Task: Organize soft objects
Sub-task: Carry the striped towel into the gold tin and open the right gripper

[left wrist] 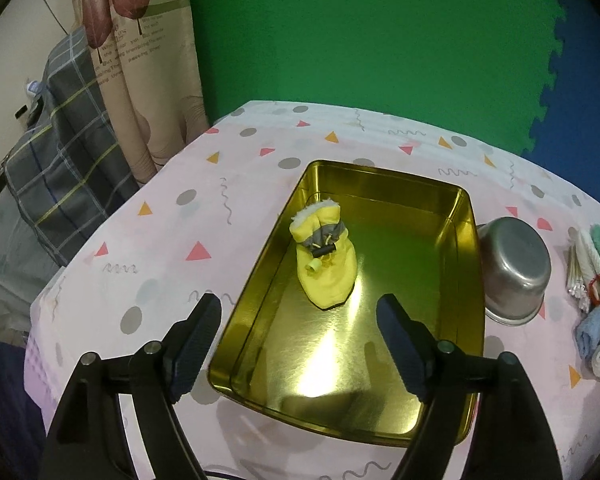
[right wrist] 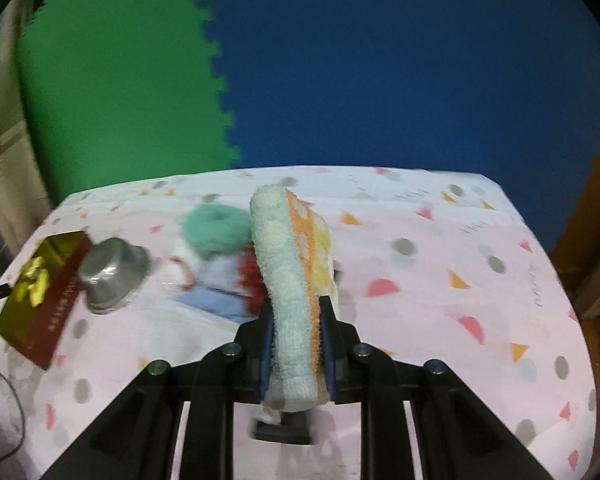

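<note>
A gold tin tray (left wrist: 464, 248) lies on the pink tablecloth, with a small yellow bootie (left wrist: 326, 262) in its far left part. My left gripper (left wrist: 300, 320) is open and empty above the tray's near end. My right gripper (right wrist: 294, 320) is shut on a folded towel (right wrist: 284, 264), pale blue with orange and yellow, held above the table. The tray (right wrist: 40, 292) and the bootie (right wrist: 34, 278) show blurred at the left of the right wrist view.
An upturned steel bowl (left wrist: 516, 268) stands right of the tray; it also shows in the right wrist view (right wrist: 112, 270). A teal fuzzy ring (right wrist: 214, 230), a blue cloth (right wrist: 220, 300), red bands and white items lie beyond it. A pile of soft items (left wrist: 596, 300) lies at the right edge.
</note>
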{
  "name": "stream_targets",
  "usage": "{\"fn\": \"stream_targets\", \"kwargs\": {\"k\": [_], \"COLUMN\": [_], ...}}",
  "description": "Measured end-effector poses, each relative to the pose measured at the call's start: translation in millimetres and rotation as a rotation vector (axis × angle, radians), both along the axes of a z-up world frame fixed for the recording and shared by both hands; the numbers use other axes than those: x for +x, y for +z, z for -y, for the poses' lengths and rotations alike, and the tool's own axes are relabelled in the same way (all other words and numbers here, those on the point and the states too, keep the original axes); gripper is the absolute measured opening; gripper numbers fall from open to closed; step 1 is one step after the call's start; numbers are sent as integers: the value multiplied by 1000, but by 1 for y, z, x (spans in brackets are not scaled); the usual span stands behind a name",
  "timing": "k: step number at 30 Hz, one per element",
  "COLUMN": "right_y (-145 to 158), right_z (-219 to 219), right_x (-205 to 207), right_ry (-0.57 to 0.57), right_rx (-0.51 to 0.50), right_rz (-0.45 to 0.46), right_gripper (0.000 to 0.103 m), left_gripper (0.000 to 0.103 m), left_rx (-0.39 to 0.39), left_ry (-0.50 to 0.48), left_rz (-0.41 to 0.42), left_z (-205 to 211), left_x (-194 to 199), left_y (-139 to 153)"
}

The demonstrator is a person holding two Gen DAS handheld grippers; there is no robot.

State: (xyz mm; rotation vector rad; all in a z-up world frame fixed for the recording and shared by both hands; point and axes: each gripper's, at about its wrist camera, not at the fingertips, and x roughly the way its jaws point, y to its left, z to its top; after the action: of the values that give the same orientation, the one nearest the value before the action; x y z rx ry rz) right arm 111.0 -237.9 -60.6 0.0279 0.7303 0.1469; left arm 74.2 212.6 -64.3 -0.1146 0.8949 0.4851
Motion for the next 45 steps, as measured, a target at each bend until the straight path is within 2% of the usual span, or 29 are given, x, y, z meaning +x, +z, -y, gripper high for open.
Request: {"fn": "stream_targets", "kwargs": {"k": [3,12,17,24,28,34,42,45], "right_y": [7,18,14,-3,-13,-24,-49,-48], "right_z": [-36,-156,-228,-312,-337,-358,-375,-374], "right_x": [-2,-13,-20,-23,-17,0,17,14], "right_ry": [74,310,448,558,553,522,517,532], "right_rx": [3,49,73,59,34,7,-8,13], "right_rz": [7,18,-3,-57,-78,-95,-166,-157], "right_gripper": [20,20,20,20,20,20,21,30], "left_gripper": [78,81,83,84,84,84,84,84], "left_rx": [4,-70,-79,-82,-64,-90,-103,-111], "left_ry": [14,133,176,223,235,224,214,210], "left_rz": [3,37,17,2,-7,-14,-17,-13], "left_z": [-6,-47,-65,-85,-89,-90,-90,-91], "left_x": [-2,-20,-25,-30,-29,-28,-25,-25], "left_y": [3,14,13,8,6,2,-2,-3]}}
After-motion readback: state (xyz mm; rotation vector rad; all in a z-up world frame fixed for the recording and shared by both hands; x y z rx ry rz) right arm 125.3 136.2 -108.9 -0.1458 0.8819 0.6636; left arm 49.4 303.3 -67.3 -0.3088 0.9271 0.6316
